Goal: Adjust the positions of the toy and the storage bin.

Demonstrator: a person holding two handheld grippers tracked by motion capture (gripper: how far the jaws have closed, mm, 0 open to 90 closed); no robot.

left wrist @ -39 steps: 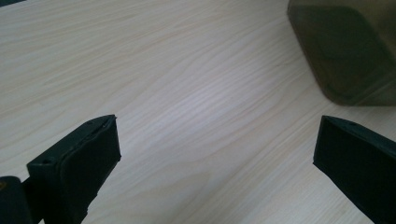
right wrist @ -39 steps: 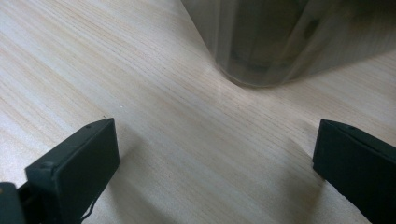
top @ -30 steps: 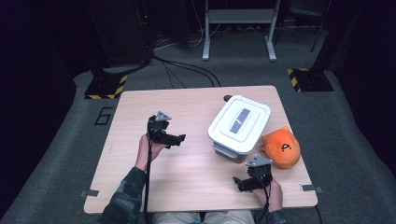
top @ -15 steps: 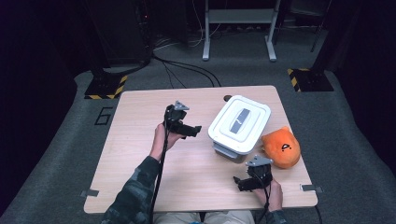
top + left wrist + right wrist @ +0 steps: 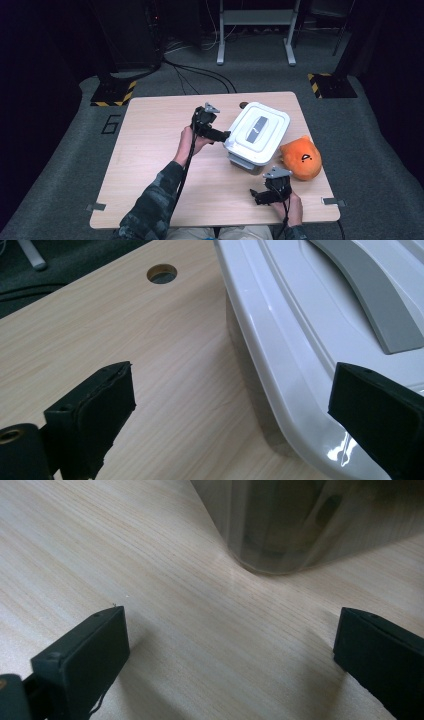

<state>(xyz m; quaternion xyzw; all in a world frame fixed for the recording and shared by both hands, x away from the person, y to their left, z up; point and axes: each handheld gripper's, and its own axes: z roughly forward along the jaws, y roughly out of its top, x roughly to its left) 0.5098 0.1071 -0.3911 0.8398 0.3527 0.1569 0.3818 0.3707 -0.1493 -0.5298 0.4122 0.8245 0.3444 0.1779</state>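
The left tool (image 5: pixel 224 134) sits at the near-left edge of the white lidded box (image 5: pixel 257 132), its jaws wide apart. In the left gripper view one jaw hangs over bare bench (image 5: pixel 150 365) and the other over the box's glossy lid rim, so the rim lies between them; the pads press on nothing. The jaws have just been closing a little, with the rim between them but not gripped. The lid's grey handle (image 5: pixel 372 295) runs along the lid's top, beyond the jaw on that side. A round hole (image 5: pixel 161 273) in the bench top lies beyond the box's left side.

The box stands right of centre on the bench, turned at an angle to the bench edges, lid on. An orange plush toy (image 5: pixel 301 159) lies just beside its right corner.

The right tool (image 5: pixel 259 196) rests low near the front bench edge, in front of the box and the toy, jaws wide apart with nothing between them. In the right gripper view the box's translucent wall (image 5: pixel 300 520) rises just ahead of the jaws, apart from them.
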